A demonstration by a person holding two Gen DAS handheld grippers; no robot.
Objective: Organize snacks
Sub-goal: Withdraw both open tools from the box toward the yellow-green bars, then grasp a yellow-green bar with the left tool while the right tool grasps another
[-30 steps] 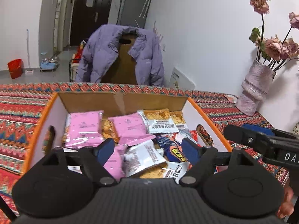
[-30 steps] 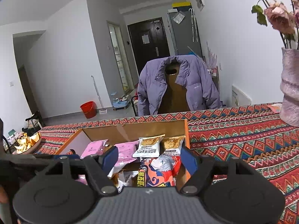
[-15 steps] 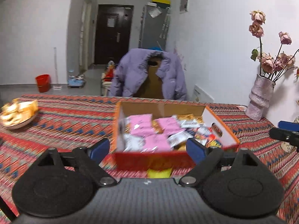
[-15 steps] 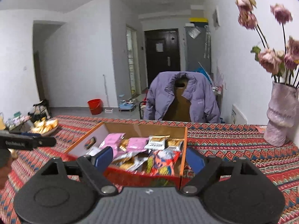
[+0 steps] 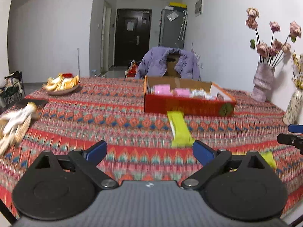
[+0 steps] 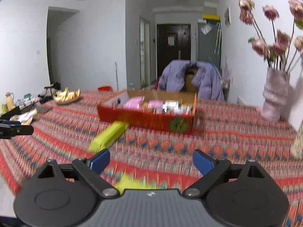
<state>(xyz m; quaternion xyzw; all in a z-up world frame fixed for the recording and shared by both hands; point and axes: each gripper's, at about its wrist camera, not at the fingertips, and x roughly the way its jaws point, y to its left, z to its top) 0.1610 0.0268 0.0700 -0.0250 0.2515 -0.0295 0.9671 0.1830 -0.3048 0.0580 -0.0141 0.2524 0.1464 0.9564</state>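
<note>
Snack box (image 5: 189,105): red carton at the desk's (image 5: 113,117) far side, holding pink and white packets (image 5: 162,89), apparently the collection point. Yellow-green packet (image 5: 180,130): loose on the patterned cloth just before the box, unsorted. Left claw (image 5: 149,149) and right claw (image 6: 151,159): both empty, jaws opening wide, set well back from the box, probably readying for the next pickup.
</note>
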